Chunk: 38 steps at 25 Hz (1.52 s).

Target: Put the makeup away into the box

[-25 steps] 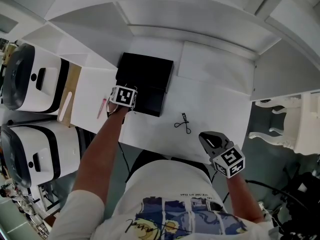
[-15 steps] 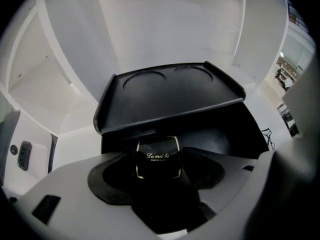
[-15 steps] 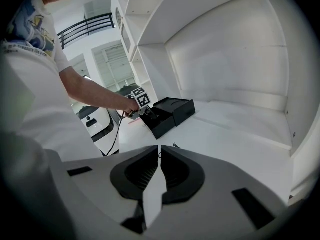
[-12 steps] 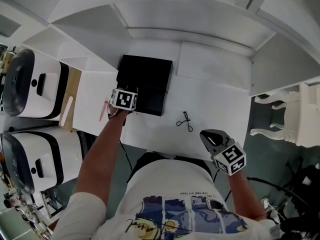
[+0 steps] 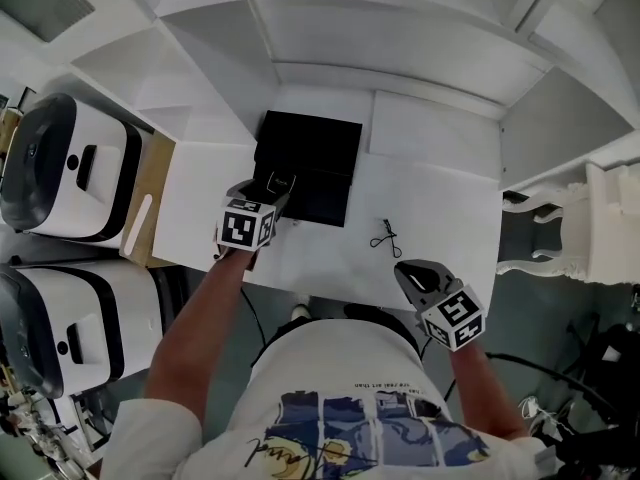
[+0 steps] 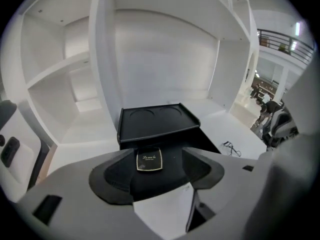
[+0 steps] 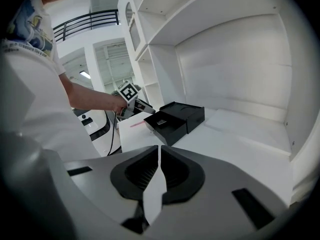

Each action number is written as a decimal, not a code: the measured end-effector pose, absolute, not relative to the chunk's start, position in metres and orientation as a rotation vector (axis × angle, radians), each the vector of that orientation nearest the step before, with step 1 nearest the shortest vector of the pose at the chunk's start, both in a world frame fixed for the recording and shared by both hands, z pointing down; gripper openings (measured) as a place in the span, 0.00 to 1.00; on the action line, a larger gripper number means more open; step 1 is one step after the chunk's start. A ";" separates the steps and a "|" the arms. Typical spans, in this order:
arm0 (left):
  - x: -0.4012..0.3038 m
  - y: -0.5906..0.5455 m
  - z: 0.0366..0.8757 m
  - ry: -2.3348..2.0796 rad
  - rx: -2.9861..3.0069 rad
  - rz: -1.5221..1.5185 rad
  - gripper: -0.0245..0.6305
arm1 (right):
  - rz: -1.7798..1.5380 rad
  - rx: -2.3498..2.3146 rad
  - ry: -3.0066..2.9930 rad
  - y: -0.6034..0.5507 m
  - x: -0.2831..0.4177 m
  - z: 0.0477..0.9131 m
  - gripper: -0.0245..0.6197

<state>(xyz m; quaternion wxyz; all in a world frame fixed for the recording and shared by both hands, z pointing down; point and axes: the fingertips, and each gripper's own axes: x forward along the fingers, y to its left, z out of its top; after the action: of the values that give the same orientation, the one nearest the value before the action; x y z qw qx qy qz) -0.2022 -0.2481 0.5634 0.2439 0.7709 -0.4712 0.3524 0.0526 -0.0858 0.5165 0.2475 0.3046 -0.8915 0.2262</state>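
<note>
Left gripper (image 5: pixel 272 188) at left end of open drawer (image 5: pixel 325 206) of black box (image 5: pixel 318 148), far-left on white desk (image 5: pixel 440 208); jaws apart, gripping nothing. Square black compact (image 6: pixel 149 160) lies flat in drawer, seen between jaws. Eyelash curler (image 5: pixel 385 236) on desk, right of box. Right gripper (image 7: pixel 159 151) at desk's near edge, well apart from box; jaws closed, empty.

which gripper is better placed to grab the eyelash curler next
Right, probably. The right gripper sits just short of the eyelash curler, though its jaws are together and must open first. The left gripper hangs open over the drawer of the black box, farther off.
</note>
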 end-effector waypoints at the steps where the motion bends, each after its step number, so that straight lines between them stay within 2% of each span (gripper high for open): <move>1: -0.201 -0.241 0.553 -1.280 2.138 0.929 0.51 | 0.607 0.838 -2.432 -0.084 0.047 0.514 0.09; 6: -0.203 -0.194 0.516 -1.207 2.264 0.815 0.38 | 0.575 0.858 -2.436 -0.071 0.015 0.506 0.09; 11: -0.211 -0.139 0.491 -1.123 2.344 0.723 0.14 | 0.536 0.831 -2.437 -0.047 -0.024 0.498 0.09; 13: -0.214 -0.117 0.483 -1.083 2.367 0.684 0.09 | 0.524 0.834 -2.435 -0.037 -0.035 0.494 0.09; 26: -0.230 -0.012 0.459 -0.863 2.479 0.542 0.06 | 0.500 0.913 -2.409 0.030 -0.083 0.485 0.09; 38: -0.239 0.033 0.469 -0.827 2.503 0.544 0.06 | 0.500 0.927 -2.374 0.078 -0.099 0.487 0.09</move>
<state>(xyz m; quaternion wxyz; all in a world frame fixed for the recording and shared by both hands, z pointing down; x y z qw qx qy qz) -0.2390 0.0332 0.4689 0.2232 0.9064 -0.2995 0.1971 -0.0989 0.0783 0.4873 0.2691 0.3438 -0.8804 0.1854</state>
